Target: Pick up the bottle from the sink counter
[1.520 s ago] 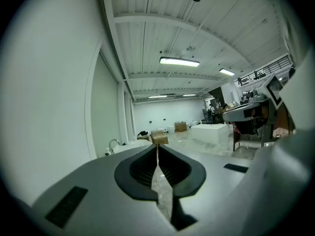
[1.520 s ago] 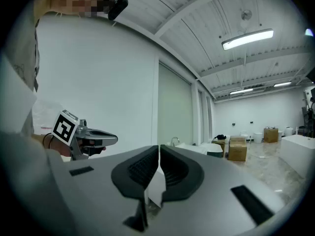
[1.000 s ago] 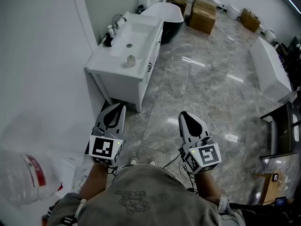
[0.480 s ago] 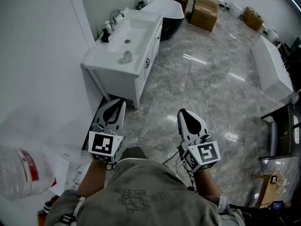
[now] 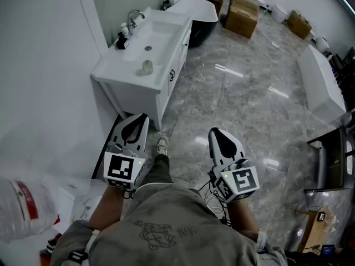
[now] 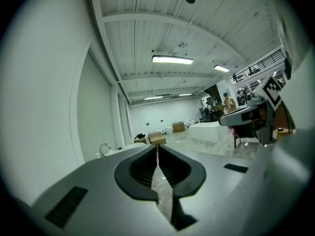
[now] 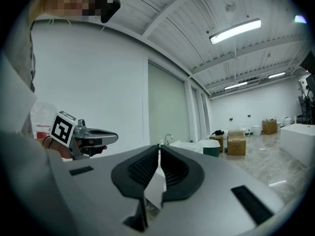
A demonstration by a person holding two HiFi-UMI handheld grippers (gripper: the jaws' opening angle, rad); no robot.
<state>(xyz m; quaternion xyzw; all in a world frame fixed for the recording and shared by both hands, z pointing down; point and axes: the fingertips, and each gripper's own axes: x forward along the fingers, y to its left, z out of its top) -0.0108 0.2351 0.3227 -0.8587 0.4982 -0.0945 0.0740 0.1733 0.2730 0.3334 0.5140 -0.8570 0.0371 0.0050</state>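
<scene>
Far left, low against the plain white wall: a big clear plastic water jug (image 5: pixel 22 209) with a red label, no part of the job. Further up, a white vanity (image 5: pixel 113 73) with a smooth rectangular basin, a chrome faucet (image 5: pixel 131 19) at the back and a dark dispenser (image 5: pixel 120 40) beside it. On the counter's front strip, upright between drain and edge: the bottle (image 5: pixel 147 66), small, pale and rounded, likely light and slick. Well ahead of both tools, out of reach for now.

Nearer, the left gripper (image 5: pixel 141 119): grey shell, black ribbed pads, claw pinched fully together on nothing, nose aimed toward the vanity. Probably carried that way simply for walking. Between the tools, a pale shoe (image 5: pixel 161 146) planted ahead of the body on the glossy grey marble floor (image 5: pixel 244 93).

Then the right gripper (image 5: pixel 216 134): same build, claw likewise closed and empty, held level alongside its twin. Far right, a long white block (image 5: pixel 321 82), smooth-sided, well clear of the path.

Judged stage: approach only. Calls for closing the gap and spreading one claw before any grasp.
</scene>
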